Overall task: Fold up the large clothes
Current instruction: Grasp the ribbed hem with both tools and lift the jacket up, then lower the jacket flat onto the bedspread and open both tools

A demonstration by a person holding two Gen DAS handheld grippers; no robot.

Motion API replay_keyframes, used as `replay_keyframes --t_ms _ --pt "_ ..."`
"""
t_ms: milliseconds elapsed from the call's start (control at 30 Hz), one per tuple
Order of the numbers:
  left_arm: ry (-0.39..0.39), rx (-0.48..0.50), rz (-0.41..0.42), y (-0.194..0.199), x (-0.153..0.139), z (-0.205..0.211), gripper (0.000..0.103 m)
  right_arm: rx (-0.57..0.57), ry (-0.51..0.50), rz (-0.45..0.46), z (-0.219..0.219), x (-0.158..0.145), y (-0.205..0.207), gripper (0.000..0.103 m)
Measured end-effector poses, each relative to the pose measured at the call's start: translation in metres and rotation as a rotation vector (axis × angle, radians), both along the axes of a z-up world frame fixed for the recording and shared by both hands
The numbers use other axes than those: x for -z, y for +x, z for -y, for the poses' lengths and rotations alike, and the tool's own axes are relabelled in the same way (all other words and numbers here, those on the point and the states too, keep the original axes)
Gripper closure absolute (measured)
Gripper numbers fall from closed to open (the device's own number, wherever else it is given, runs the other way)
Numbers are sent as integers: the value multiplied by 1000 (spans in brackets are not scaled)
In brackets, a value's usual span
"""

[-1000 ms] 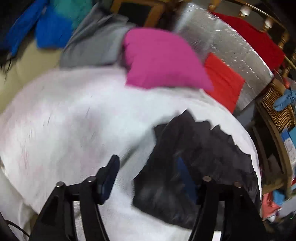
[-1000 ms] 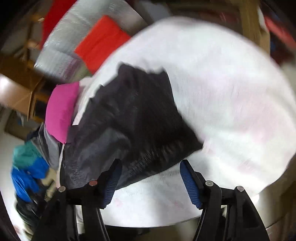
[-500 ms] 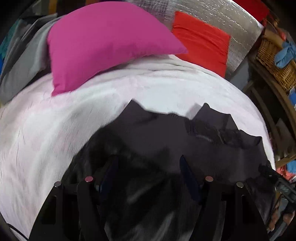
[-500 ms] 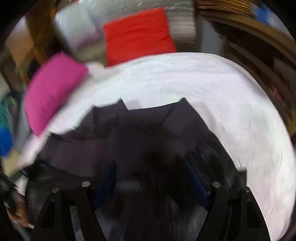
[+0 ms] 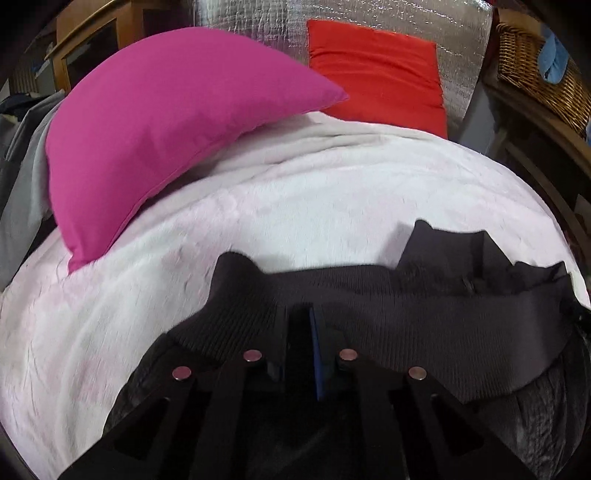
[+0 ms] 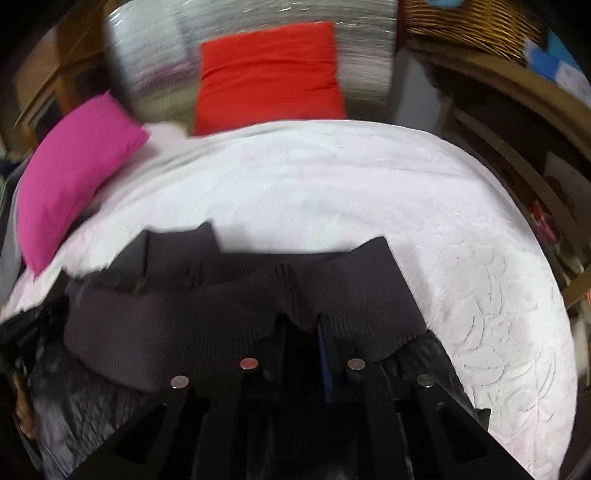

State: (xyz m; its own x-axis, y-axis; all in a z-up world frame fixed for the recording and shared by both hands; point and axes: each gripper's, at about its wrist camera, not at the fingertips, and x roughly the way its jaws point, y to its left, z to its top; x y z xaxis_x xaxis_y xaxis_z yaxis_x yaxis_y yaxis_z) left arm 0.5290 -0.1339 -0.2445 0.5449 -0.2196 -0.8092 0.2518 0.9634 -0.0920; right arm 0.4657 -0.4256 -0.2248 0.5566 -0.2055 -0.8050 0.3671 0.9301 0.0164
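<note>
A black jacket (image 5: 443, 325) with a ribbed hem band lies at the near edge of a white bedspread (image 5: 295, 206). My left gripper (image 5: 301, 321) is shut on the ribbed hem near its left end. My right gripper (image 6: 301, 325) is shut on the same ribbed hem (image 6: 184, 325) near its right end. The band stretches between the two grippers. The rest of the jacket hangs below, mostly hidden by the grippers.
A pink pillow (image 5: 177, 129) lies at the back left of the bed and a red pillow (image 5: 376, 70) leans on a silver foil panel (image 5: 258, 22) behind. A wicker basket (image 5: 543, 70) and wooden shelves stand at the right. Grey clothing (image 5: 22, 177) lies at the left.
Both grippers were open above the jacket a second ago. They came down to the ribbed hem and closed on it, and the hem is now pulled straight between them.
</note>
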Motion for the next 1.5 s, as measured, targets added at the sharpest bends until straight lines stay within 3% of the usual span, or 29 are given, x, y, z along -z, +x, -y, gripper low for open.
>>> replay_keyframes --t_ms 133,200,300,367,467,500,533,667,733,800,900,967,1067,1133,1200,1300,1333,1367,1400,1433,1500 --pt "11 18 -23 16 17 12 92 27 -4 -35 8 28 15 88" --pt "-3 18 -27 18 15 10 92 31 33 -14 12 21 12 85" --pt "-18 3 -43 11 9 1 91 40 133 7 24 13 3 69" --pt "-12 -10 -60 4 -3 -9 88 57 207 44 35 -2 -14 49" --pt "-43 -37 -46 -11 -24 -29 51 94 233 154 58 -31 -49 23" --pt "-51 -55 -36 -18 -31 -37 32 111 232 178 67 -38 -63 23" --pt "-58 -76 -29 -25 -38 -47 27 123 242 189 76 -42 -76 23" --pt "-88 -142 -28 -49 -52 -86 26 184 371 233 108 -36 -119 23" --pt "-76 -208 -68 -54 -48 -108 26 193 452 238 115 -27 -133 23" --pt "-65 -260 -99 -60 -41 -125 26 188 468 215 112 -19 -143 24" --pt "-6 -318 -132 -79 -27 -147 26 172 420 141 98 -5 -147 45" --pt "17 -311 -125 -89 -21 -154 26 167 409 84 89 8 -152 69" --pt "29 -314 -133 -102 -4 -167 26 178 338 58 79 15 -158 80" --pt "72 -311 -176 -100 17 -169 28 198 328 76 78 13 -163 82" --pt "103 -325 -245 -96 36 -170 29 222 329 64 79 22 -163 82" --pt "17 -344 -218 -105 18 -181 36 229 312 73 69 11 -169 78" --pt "14 -347 -174 -113 7 -182 36 228 324 103 65 1 -177 67" --pt "20 -360 -121 -123 -6 -184 36 228 332 139 63 -7 -186 45" --pt "19 -373 -53 -135 -21 -186 35 231 331 191 58 -18 -193 36" --pt "10 -374 -13 -142 -30 -186 35 238 306 268 53 -32 -207 29" --pt "-10 -364 73 -160 -48 -184 33 228 266 333 41 -45 -222 29"
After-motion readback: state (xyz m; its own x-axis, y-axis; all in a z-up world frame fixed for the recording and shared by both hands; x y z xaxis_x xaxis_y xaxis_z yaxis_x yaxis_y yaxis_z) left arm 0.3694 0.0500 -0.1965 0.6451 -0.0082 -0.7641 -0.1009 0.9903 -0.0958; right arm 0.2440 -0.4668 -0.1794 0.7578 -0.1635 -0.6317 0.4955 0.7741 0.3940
